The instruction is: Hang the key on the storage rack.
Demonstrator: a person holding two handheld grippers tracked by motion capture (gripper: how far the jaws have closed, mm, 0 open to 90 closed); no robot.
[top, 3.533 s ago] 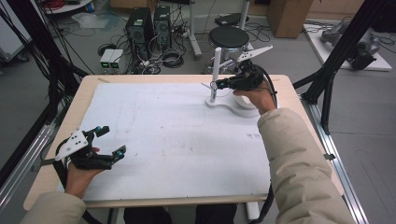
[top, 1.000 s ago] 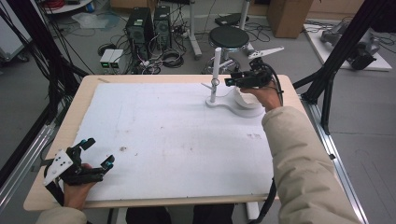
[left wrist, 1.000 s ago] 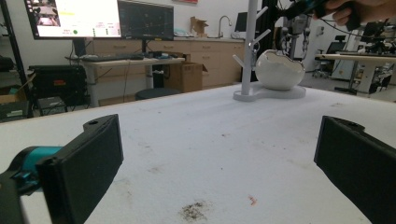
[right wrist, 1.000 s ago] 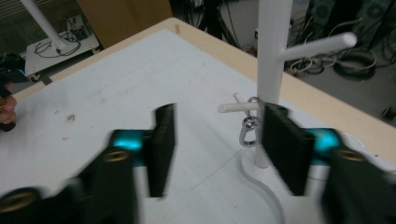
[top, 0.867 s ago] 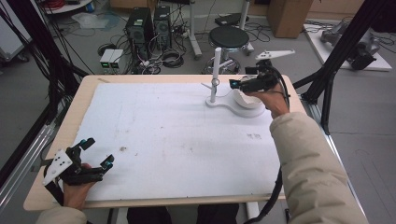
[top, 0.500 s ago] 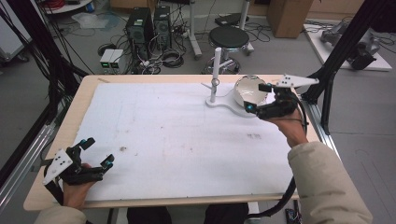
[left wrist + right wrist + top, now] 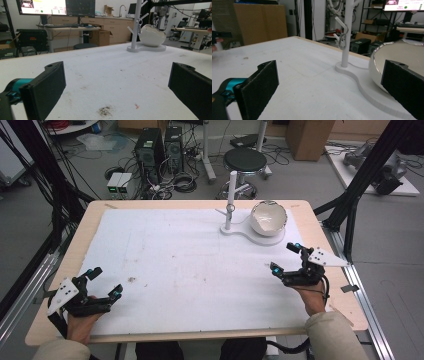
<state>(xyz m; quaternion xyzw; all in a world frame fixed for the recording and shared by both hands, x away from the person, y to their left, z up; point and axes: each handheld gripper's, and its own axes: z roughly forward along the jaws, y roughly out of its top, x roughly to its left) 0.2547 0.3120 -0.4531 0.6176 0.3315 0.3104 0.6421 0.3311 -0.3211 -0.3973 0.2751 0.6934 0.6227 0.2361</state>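
A wooden table (image 7: 65, 270) is carrying a white mat (image 7: 190, 270) that is covering most of its top; the mat is showing faint grey smudges, with one dark speck sitting toward the left near edge (image 7: 132, 280). On the far right part of the mat a white stand (image 7: 235, 227) is resting, its flat base curving from an upright post (image 7: 231, 195) to a round pad. A white bowl (image 7: 268, 218) is sitting on that round pad, tipped so its opening is facing up and toward the near side, just beside the post and touching the base. A small metal ring (image 7: 342, 40) is hanging from one of the post's pegs. The right gripper (image 7: 287, 257) is hovering over the right near part of the mat, well apart from the bowl and pointing toward it; its jaws are standing wide apart with nothing between them, and in the right gripper view the bowl (image 7: 387, 62) is showing beyond the right jaw, not touched by it. The left gripper (image 7: 105, 281) is resting low at the left near corner of the table, far from the stand; its jaws are likewise spread wide and gripping nothing, with bare mat (image 7: 112, 82) lying between them. A hand is wrapping each gripper's handle from below, sleeves entering at the bottom edge.
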